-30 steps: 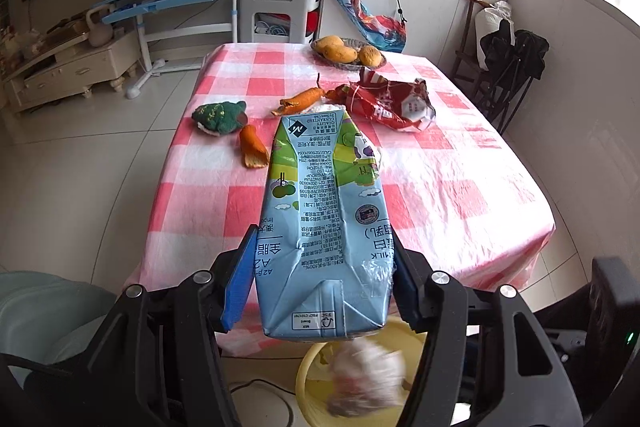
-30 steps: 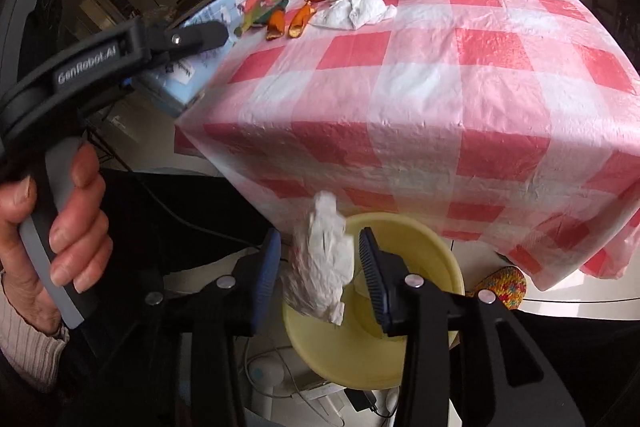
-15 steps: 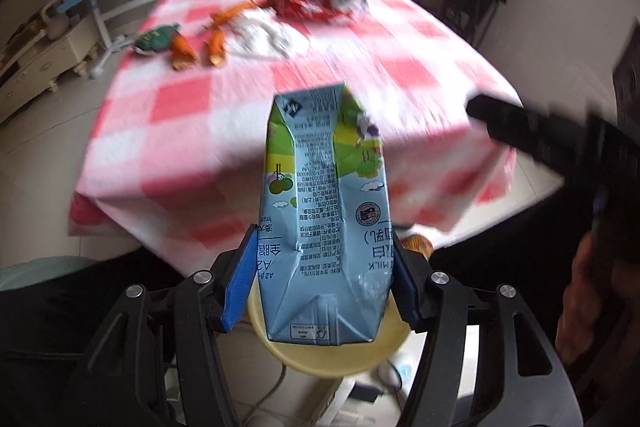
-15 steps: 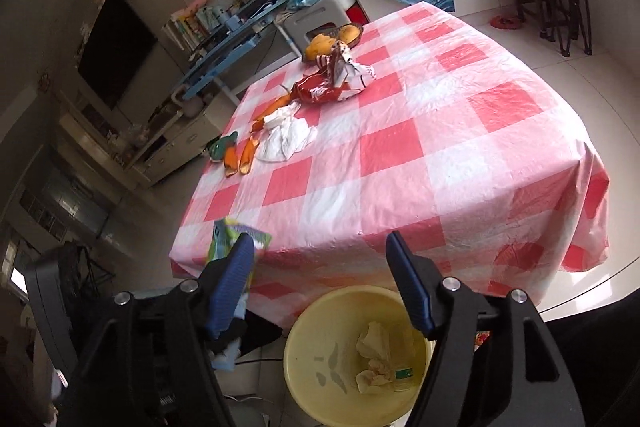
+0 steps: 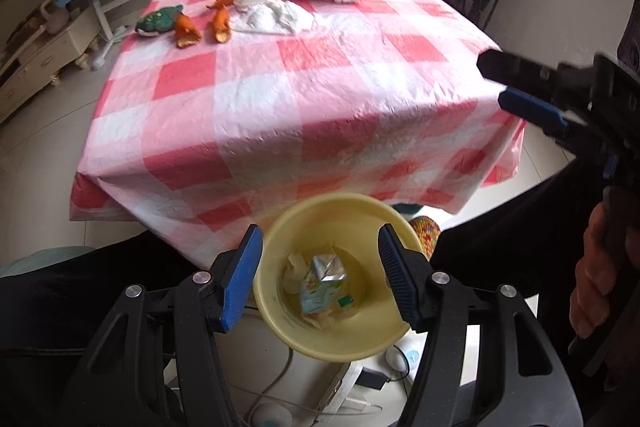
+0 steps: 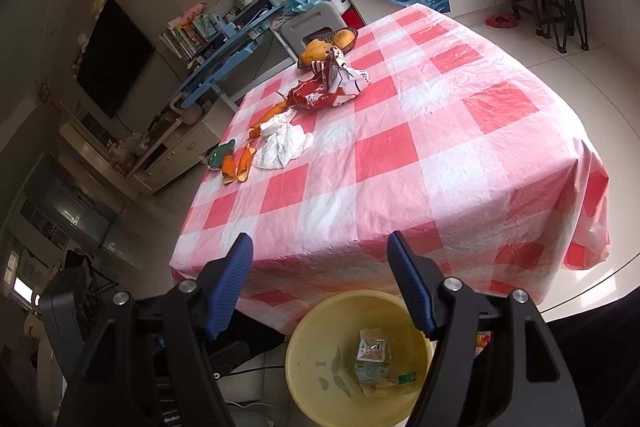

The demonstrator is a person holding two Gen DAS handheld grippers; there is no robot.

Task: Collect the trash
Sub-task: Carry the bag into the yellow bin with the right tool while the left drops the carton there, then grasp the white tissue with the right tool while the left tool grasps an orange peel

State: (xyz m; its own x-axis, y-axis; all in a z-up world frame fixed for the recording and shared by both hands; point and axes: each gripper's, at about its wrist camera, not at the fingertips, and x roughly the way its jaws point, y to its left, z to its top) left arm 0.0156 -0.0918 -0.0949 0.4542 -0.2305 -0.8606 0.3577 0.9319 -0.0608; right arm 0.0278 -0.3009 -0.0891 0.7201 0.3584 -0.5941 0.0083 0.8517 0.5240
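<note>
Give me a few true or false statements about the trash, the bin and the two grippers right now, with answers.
1. The milk carton lies inside the yellow bin. True.
2. The left gripper is clamped on the carton. False: its jaws are open and empty.
3. The white tissue lies on the table. True.
4. The red wrapper is in the bin. False: it lies on the table.
5. The right gripper holds nothing. True.

Bin base (image 5: 340, 357) (behind tongs) hidden

Left tongs (image 5: 320, 275) gaping, empty — right tongs (image 6: 320, 279) likewise.
</note>
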